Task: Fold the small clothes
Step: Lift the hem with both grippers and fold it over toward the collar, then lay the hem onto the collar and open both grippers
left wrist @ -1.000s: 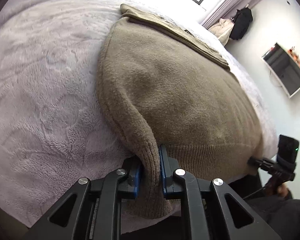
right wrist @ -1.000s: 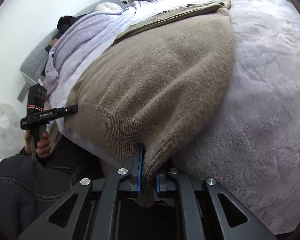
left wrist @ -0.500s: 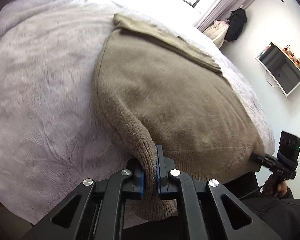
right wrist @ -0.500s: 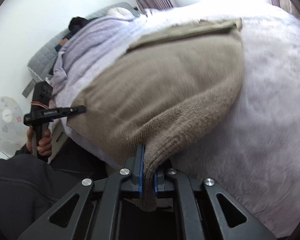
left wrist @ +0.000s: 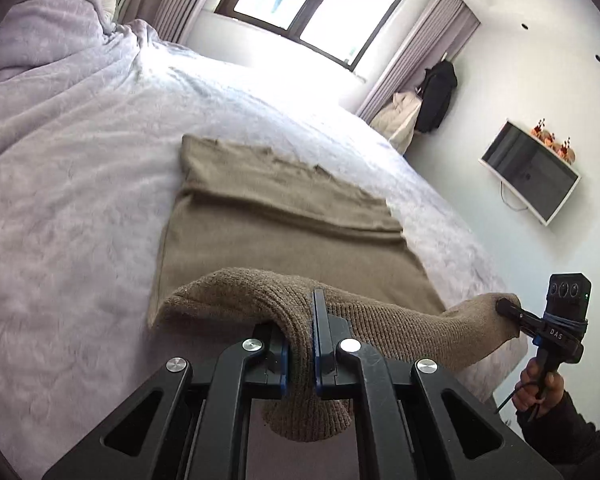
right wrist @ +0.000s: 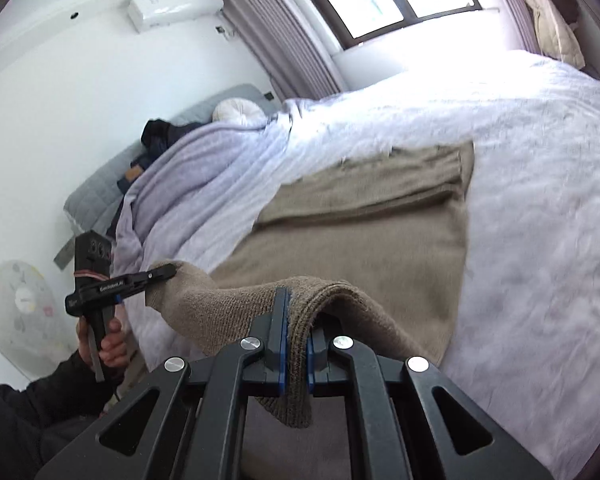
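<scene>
Garment: a tan knitted sweater (left wrist: 284, 232) lay flat on the pale fleece bedspread (left wrist: 68, 208), its far end already turned over into a band, so the sleeves looked tucked in.
Near hem: the ribbed edge was raised off the bed and hung between the two grippers, sagging a little in the middle (the knit is soft and heavy).
Left gripper (left wrist: 300, 356): clamped tight on the hem's left corner, a flap of knit drooping below the blue pads (left wrist: 317, 344).
Right gripper (right wrist: 296, 356): likewise pinched shut on the right corner, a fold of rib standing up between its jaws.
Why both corners: holding each end kept the hem stretched into a straight line, which should let it travel as one edge.
Hands: each view showed the other gripper's handle in a hand (right wrist: 108, 340), near the bed's edge.
Likely step: carrying the hem toward the folded far end to halve the body.
Risk: slack in the middle could wrinkle the fold.
</scene>
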Motion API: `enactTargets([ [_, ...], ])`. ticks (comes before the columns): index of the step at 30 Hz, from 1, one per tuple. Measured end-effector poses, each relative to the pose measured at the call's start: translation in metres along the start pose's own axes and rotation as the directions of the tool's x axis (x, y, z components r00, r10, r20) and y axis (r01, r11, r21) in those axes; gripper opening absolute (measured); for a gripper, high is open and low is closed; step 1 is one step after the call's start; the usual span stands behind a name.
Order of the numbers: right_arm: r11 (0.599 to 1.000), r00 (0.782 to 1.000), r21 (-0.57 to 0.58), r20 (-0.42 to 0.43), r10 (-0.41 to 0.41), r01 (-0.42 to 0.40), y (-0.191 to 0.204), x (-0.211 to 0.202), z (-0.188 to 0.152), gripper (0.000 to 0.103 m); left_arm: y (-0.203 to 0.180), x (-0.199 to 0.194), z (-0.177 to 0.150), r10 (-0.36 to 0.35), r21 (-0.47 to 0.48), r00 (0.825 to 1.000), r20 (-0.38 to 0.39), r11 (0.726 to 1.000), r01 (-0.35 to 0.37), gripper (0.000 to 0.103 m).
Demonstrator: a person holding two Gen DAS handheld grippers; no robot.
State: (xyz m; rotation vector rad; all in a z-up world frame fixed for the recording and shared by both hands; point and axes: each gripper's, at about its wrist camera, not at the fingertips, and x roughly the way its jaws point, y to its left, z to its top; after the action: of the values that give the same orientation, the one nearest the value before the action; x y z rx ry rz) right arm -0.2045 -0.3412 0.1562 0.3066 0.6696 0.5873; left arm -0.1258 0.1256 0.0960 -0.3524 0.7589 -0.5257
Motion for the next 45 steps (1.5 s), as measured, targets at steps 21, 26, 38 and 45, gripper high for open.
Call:
enactTargets([
  [21, 0.976, 0.990, 0.162, -0.028, -0.140, 0.143, -0.081, 0.117, 0.146, 0.007, 0.018, 0.136, 0.143, 0.081, -0.062, 0.996, -0.037, 0.995, -0.083, 0.009],
  [26, 0.964, 0.988, 0.216, -0.027, -0.152, 0.154, -0.109, 0.147, 0.170, 0.007, 0.030, 0.170, 0.173, 0.078, -0.075, 0.996, -0.043, 0.994, -0.081, 0.009],
  [38, 0.891, 0.955, 0.363, -0.217, -0.204, 0.273, -0.185, 0.228, 0.172, 0.055, 0.113, 0.253, 0.160, 0.015, -0.316, 0.964, -0.266, 0.943, -0.102, 0.031],
  [45, 0.872, 0.969, 0.424, -0.137, -0.208, 0.247, -0.175, 0.195, 0.188, 0.080, 0.111, 0.202, 0.186, -0.003, -0.404, 0.991, -0.134, 0.913, -0.052, 0.103],
])
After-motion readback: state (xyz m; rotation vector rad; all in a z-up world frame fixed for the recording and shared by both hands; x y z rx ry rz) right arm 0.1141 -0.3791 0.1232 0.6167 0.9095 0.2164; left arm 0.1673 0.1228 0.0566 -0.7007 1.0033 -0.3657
